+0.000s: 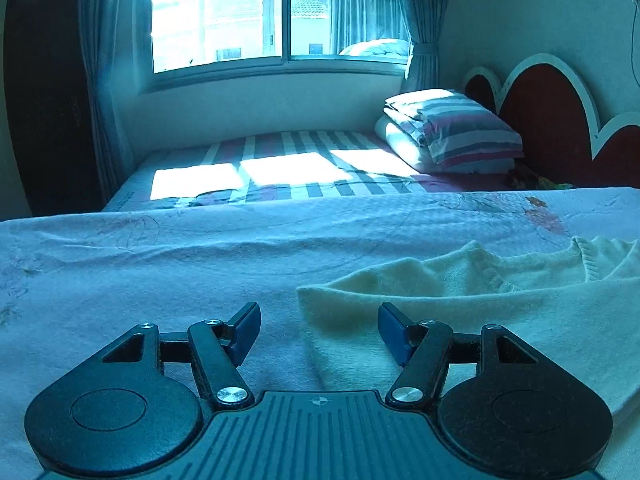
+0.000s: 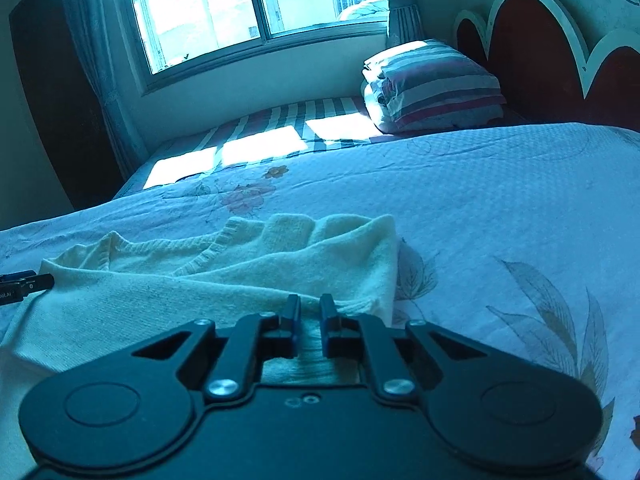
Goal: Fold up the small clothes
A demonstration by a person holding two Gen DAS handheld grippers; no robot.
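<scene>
A cream knitted sweater (image 2: pixel 224 280) lies partly folded on the floral bedspread (image 2: pixel 500 200), ribbed collar toward the window. In the right wrist view it fills the 9-to-12 o'clock zone ahead of the right gripper (image 2: pixel 310 316), whose jaws stand nearly together, narrow gap between, over the sweater's near edge; cloth shows behind the gap, but I cannot tell whether any is pinched. In the left wrist view the left gripper (image 1: pixel 318 330) has jaws spread wide and holding nothing, low over the bedspread, with a corner of the sweater (image 1: pixel 460 312) reaching in between the fingertips from 2 o'clock. The step in hand looks like taking both ends of one edge for the next fold. To do it well, the left claw should slide toward 1 o'clock until the corner sits deep between the pads, then close on knit alone, not the bedspread beneath. Both ends should rise together, keeping the edge taut, so the soft knit does not sag or bunch. A striped folded quilt (image 2: pixel 432 88) sits well apart at 1 o'clock.
</scene>
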